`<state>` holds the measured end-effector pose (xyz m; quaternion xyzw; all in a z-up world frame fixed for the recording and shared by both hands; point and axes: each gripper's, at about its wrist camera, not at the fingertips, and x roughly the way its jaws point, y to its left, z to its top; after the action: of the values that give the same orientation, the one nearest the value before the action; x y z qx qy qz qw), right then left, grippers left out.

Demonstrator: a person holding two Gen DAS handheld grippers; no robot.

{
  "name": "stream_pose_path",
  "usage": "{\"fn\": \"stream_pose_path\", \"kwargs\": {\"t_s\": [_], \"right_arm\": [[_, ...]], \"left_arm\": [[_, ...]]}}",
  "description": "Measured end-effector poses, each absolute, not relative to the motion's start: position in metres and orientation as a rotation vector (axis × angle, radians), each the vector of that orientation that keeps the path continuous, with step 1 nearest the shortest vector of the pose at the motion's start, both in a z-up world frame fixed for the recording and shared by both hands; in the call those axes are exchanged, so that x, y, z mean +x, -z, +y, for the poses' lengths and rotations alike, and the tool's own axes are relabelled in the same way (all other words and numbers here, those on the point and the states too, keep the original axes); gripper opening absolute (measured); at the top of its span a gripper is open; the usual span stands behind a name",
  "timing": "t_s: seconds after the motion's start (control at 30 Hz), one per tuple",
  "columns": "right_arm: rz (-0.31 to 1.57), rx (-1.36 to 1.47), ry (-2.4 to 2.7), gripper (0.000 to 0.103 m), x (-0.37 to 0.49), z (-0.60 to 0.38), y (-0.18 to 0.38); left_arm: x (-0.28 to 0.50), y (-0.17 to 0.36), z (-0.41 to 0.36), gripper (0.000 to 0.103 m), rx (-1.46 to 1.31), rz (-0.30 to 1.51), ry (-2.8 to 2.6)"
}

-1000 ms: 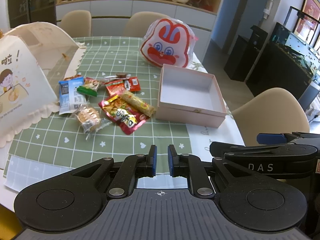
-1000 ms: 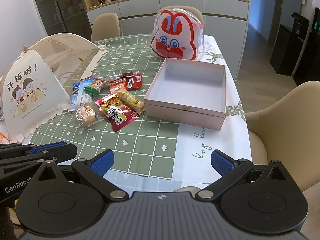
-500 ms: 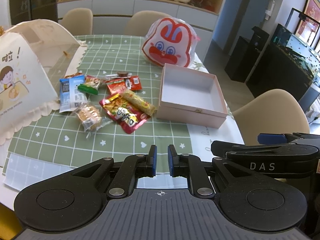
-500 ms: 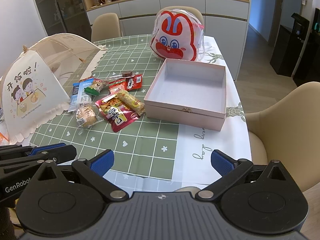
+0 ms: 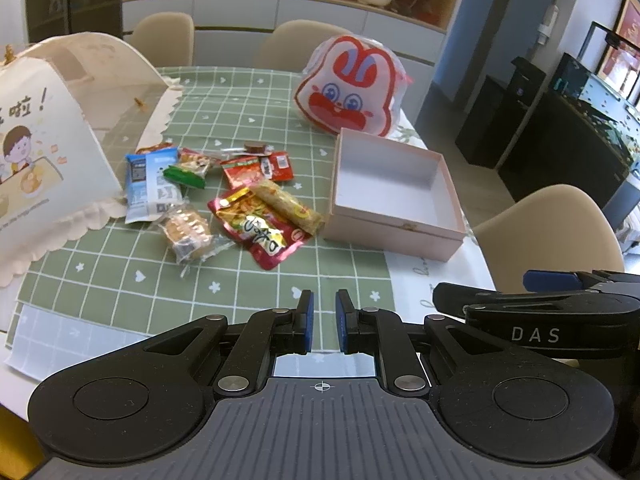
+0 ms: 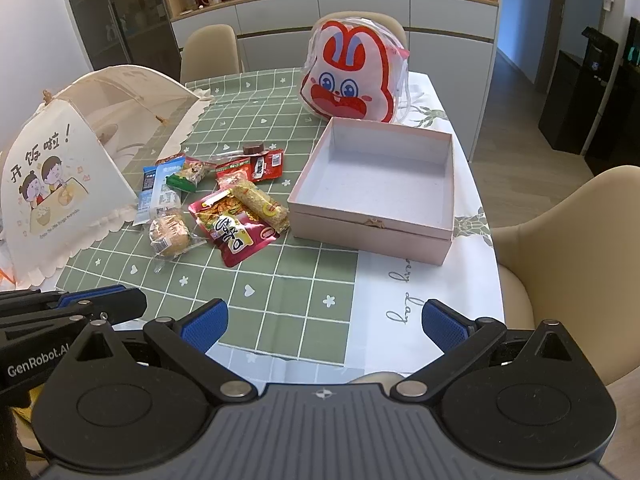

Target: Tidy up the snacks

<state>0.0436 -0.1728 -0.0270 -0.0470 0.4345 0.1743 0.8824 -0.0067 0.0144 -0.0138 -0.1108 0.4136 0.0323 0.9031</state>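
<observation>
Left wrist view: "DAS" in pale letters on the black body of the right gripper [image 5: 548,280], side-on at the right edge. Left gripper [image 5: 323,320] tilted down over the near table edge, blue pads drawn close with a slim gap, nothing between them. Ahead of the jaws and left: pile of wrapped snacks [image 5: 224,196] on the green checked tablecloth [image 5: 256,276], topped by a glossy red pouch with white script [image 5: 260,228] and a long yellow cereal bar [image 5: 288,208] lying across it; print too small to read. Ahead and right: shallow pink square cardboard box [image 5: 392,232], open, nothing inside. Beyond it, a red-and-white rabbit-face plastic bag [image 5: 352,88]. Far left, a cream mesh food cover with cartoon children [image 5: 52,152].

Right wrist view: "GenRobot.AI", probably cut off, on the left gripper [image 6: 72,300] at lower left. Right gripper [image 6: 324,324] pitched downward, blue pads spread wide, holding nothing, above the tablecloth [image 6: 280,280]. Box [image 6: 368,232] straight ahead; snacks [image 6: 216,200] ahead-left. Chinese characters on the food cover [image 6: 60,176]; cursive on the white cloth [image 6: 400,292].
</observation>
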Motion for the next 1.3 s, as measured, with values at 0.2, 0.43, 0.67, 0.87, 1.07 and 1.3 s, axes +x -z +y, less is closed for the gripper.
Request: {"fn": "stream_pose_path", "kwargs": {"t_s": [0.2,0.43,0.67,0.87,1.07,1.3], "right_arm": [[0.802,-0.154,-0.365,0.103,0.054,-0.162,0.034],[0.777,-0.279,-0.409,0.103,0.068,-0.134,0.074],[0.699,-0.338,-0.473,0.103,0.070,-0.090,0.102],[0.772,-0.373,-0.511,0.095,0.089,-0.057,0.115],[0.847,-0.328,-0.531,0.088,0.097,-0.056,0.133],[0.712,-0.490,-0.551,0.069,0.117,-0.038,0.137]], "left_arm": [[0.005,0.029,0.040,0.015,-0.312,0.854,-0.062],[0.024,0.065,0.103,0.016,-0.448,0.809,-0.042],[0.049,0.110,0.177,0.016,-0.567,0.910,-0.174],[0.077,0.127,0.209,0.016,-0.633,0.886,-0.235],[0.110,0.124,0.169,0.016,-0.274,0.830,-0.179],[0.115,0.146,0.136,0.022,0.047,0.846,-0.115]]}}
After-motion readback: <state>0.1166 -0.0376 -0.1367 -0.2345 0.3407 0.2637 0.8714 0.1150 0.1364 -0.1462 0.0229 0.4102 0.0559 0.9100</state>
